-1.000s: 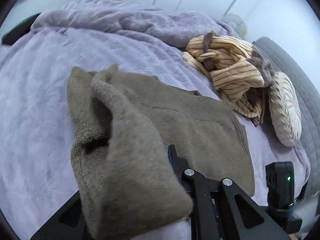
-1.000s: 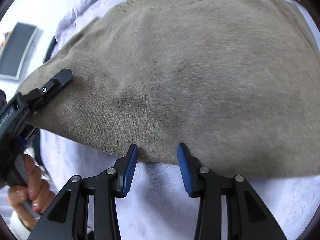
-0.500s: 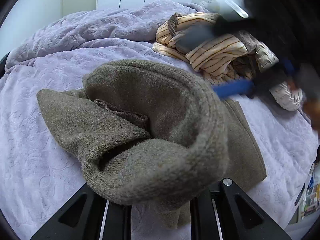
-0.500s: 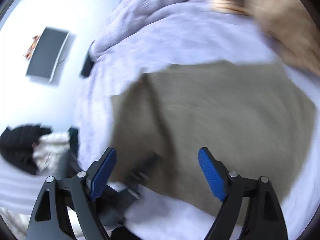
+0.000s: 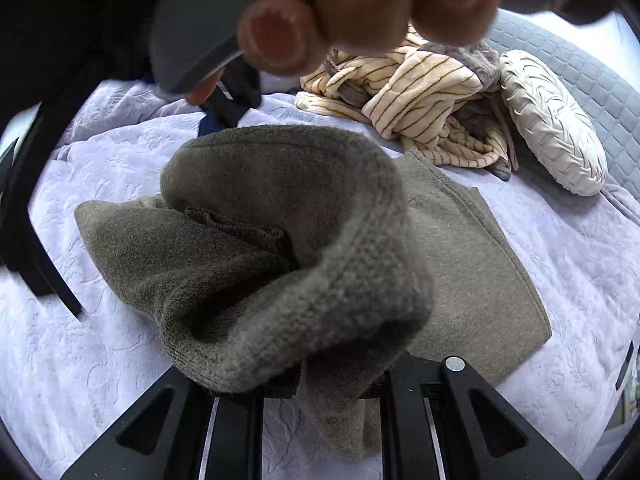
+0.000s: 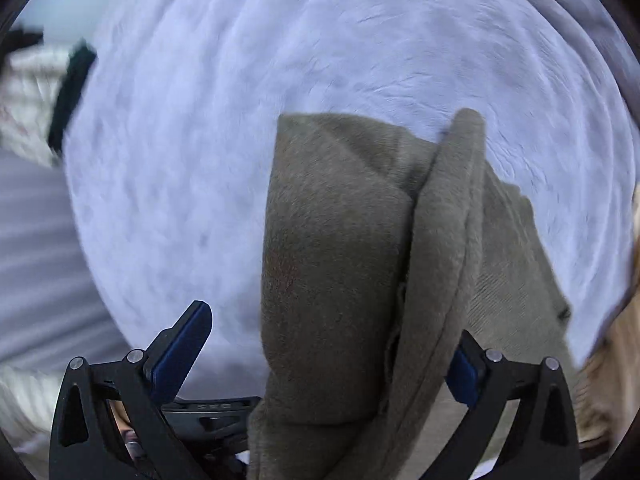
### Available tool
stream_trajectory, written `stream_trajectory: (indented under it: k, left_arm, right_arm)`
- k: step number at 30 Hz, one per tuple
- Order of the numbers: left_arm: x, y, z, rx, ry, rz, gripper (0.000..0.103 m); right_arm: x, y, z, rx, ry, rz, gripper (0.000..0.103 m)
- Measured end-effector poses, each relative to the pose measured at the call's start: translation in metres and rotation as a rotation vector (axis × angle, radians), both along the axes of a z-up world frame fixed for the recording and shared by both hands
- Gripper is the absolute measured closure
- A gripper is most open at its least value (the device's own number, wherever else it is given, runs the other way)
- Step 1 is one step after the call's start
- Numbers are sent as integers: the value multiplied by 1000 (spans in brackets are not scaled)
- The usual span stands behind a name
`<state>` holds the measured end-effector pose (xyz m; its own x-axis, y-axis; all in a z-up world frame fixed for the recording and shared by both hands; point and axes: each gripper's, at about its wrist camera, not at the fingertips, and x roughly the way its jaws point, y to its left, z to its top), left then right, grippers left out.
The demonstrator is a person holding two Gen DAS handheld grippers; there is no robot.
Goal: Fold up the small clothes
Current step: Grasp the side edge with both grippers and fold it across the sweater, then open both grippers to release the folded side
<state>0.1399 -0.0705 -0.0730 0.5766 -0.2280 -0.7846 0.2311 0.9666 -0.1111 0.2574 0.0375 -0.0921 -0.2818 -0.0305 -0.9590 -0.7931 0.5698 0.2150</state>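
An olive knit garment (image 5: 460,264) lies on the lilac bedspread (image 5: 100,360). My left gripper (image 5: 320,376) is shut on one edge, and the cloth bunches up over its fingertips and hides them. In the right wrist view the lifted fold (image 6: 340,240) stands between the blue pads (image 6: 184,344) of my right gripper (image 6: 328,328). Its jaws are opening wide and neither pad presses the cloth. The left gripper's black body (image 6: 208,408) shows just below. In the left wrist view a hand (image 5: 360,12) and the right gripper's grey handle (image 5: 192,32) hover blurred above the garment.
A cream striped garment pile (image 5: 420,92) lies at the back right of the bed. Beside it sit a round pleated cushion (image 5: 552,120) and a grey quilted pad (image 5: 580,52). Bare bedspread (image 6: 280,60) stretches beyond the olive garment.
My right gripper let go of the garment's hem, opened wide and swung up over the lifted fold. The left gripper kept its grip and the cloth bunched higher over it.
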Motion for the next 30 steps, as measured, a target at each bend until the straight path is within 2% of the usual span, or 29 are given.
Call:
stream_trajectory:
  k: [3, 7, 8, 9, 10, 12, 16, 24, 27, 30]
  left_arm:
    - [0, 2, -2, -3, 5, 0, 87]
    - [0, -2, 0, 13, -6, -18, 87]
    - [1, -3, 1, 7, -5, -20, 87]
    - [1, -4, 2, 1, -2, -20, 87]
    - [1, -4, 3, -2, -3, -18, 87]
    - [2, -7, 8, -8, -4, -22, 87]
    - [4, -20, 22, -6, -24, -70, 87]
    - [-3, -91, 43, 5, -64, -257, 87]
    - [-5, -122, 33, 7, -28, -325, 87]
    - [-7, -148, 14, 16, 31, -366, 87]
  right_arm:
    - [-12, 14, -13, -107, -50, 100, 1]
    - [-6, 5, -30, -205, -103, 78, 1]
    - [-2, -1, -31, -202, -99, 49, 16]
    - [3, -10, -28, -160, -88, -11, 65]
    - [7, -15, -26, -136, -79, -57, 82]
    - [20, -37, -15, -53, -59, -196, 83]
    - [30, -84, 7, 126, -34, -373, 84]
    - [37, -225, 54, 448, -47, -740, 84]
    - [43, -288, 50, 518, -62, -867, 84]
    - [34, -345, 24, 525, -73, -987, 81]
